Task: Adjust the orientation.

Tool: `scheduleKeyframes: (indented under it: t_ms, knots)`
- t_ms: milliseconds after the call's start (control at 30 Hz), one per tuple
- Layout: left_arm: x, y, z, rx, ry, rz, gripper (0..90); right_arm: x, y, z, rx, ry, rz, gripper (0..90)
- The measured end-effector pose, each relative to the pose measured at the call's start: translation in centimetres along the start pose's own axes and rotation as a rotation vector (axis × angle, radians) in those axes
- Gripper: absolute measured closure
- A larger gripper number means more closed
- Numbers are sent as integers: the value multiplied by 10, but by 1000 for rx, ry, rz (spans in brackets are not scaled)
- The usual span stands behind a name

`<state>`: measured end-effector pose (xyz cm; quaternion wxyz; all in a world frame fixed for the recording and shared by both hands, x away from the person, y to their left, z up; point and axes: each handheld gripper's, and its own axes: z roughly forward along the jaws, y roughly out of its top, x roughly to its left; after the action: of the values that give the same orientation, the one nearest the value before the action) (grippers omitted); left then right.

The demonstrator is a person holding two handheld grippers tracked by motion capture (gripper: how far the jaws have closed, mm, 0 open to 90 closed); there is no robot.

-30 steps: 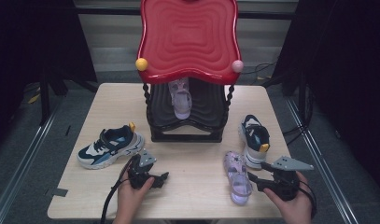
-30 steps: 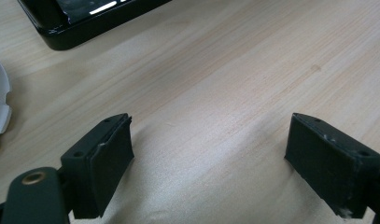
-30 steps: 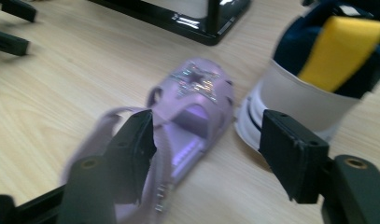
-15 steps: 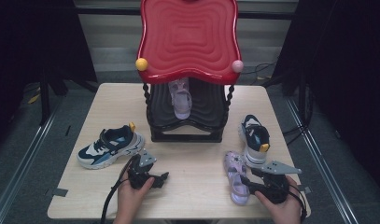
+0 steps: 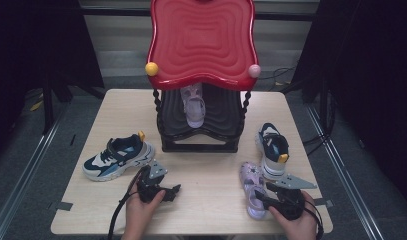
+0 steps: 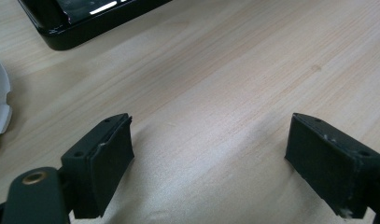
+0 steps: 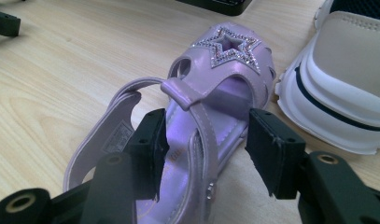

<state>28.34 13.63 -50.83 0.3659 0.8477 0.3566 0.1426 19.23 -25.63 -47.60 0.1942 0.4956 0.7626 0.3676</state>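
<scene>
The pale wooden worktop point(image 5: 211, 200) is carrying everything. Nearest you, your left claw point(image 6: 211, 154) is resting spread and empty. Your right claw point(image 7: 206, 149) has been closing around the purple sandal point(image 7: 211, 107), jaws straddling its strap side, not yet pinching. Beyond, its mate point(image 5: 193, 105) is sitting on the black rack point(image 5: 221, 130), suggesting the destination.

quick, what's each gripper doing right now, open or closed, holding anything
Left gripper: open, nothing between its jaws, just bare table.
Right gripper: jaws have just been closing around the purple sandal; whether the pads press it yet cannot be told.
</scene>
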Motion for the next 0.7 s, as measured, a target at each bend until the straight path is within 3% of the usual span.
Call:
scheduleKeyframes:
  t_ms: [267,700]
  knots:
    - [0,0,0,0,0,1,143,5,-2,7,-10,-6,-2,500]
    - [0,0,0,1,-1,1,143,5,-7,11,-6,-32,3,610]
